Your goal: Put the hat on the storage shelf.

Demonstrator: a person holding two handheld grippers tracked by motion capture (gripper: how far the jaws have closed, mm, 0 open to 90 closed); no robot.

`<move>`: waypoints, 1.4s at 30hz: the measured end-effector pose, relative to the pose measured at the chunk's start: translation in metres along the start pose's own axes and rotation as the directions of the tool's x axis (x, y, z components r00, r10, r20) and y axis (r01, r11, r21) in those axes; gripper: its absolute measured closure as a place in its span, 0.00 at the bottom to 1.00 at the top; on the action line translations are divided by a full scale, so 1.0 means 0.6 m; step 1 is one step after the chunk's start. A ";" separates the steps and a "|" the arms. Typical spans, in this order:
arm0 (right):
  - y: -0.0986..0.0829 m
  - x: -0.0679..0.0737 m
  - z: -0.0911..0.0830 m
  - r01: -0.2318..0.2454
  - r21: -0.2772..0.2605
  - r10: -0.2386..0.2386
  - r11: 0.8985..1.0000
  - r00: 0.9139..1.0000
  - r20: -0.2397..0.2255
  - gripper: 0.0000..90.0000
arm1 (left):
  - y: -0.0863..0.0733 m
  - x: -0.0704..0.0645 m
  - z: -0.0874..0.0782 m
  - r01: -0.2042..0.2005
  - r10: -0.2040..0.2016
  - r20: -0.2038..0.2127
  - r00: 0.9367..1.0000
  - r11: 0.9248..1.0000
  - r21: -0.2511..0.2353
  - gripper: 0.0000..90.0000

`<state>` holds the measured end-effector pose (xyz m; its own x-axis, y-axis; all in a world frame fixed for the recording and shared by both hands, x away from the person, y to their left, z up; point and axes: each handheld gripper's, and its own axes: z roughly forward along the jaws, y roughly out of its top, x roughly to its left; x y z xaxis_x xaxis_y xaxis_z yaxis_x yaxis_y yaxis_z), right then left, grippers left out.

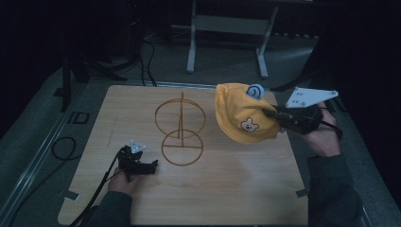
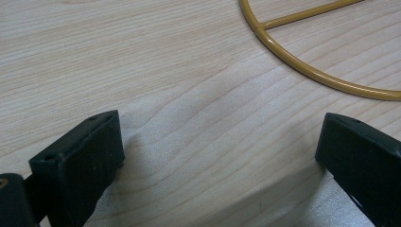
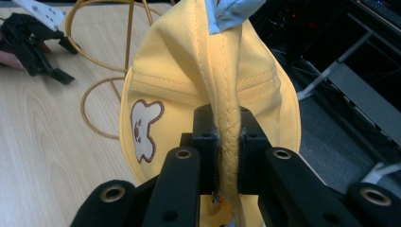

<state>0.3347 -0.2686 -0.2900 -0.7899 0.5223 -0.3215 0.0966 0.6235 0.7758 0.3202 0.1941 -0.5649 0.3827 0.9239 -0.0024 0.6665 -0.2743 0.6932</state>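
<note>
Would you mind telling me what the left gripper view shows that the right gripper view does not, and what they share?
Left gripper view alone: the left gripper from behind, jaws wide apart over bare wood.
Right gripper view alone: the right gripper pinching a fold of the yellow hat, its bear patch, and the dark floor beyond the table edge.
Both: the wooden table and the gold wire stand.

The table [image 1: 227, 189] has a light wooden top with soft wavy lines in the wood. Its corners are round. It sits on a dark grey floor [image 1: 42, 123]. A gold wire stand [image 1: 180, 127] is on the table, near the middle. The stand has 1 flat ring lying on the wood, 1 thin post going up, and 1 ring standing up. The left gripper [image 1: 152, 165] rests low on the wood, just beside the flat ring.
</note>
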 end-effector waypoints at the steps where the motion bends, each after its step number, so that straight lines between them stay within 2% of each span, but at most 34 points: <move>1: 0.003 0.001 0.001 0.001 -0.004 -0.001 1.000 1.000 0.002 0.91 | 0.000 0.000 0.000 0.000 0.000 0.000 1.000 1.000 0.000 0.02; 11: 0.024 0.000 0.014 -0.008 -0.072 0.007 0.997 1.000 -0.008 0.91 | 0.000 0.000 0.000 -0.001 0.001 0.000 1.000 1.000 0.001 0.02; 25: 0.052 0.008 0.026 0.017 -0.106 -0.020 0.994 1.000 -0.024 0.91 | 0.000 0.000 0.000 -0.002 0.002 0.000 1.000 1.000 0.002 0.02; 42: 0.076 0.013 0.034 0.026 -0.154 -0.035 0.988 0.998 -0.057 0.91 | 0.000 0.000 0.000 -0.002 0.002 0.000 1.000 1.000 0.001 0.02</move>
<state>0.3452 -0.2242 -0.2685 -0.8257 0.4665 -0.3171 -0.0183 0.5398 0.8416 0.3202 0.1942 -0.5649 0.3841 0.9233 -0.0010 0.6665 -0.2766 0.6923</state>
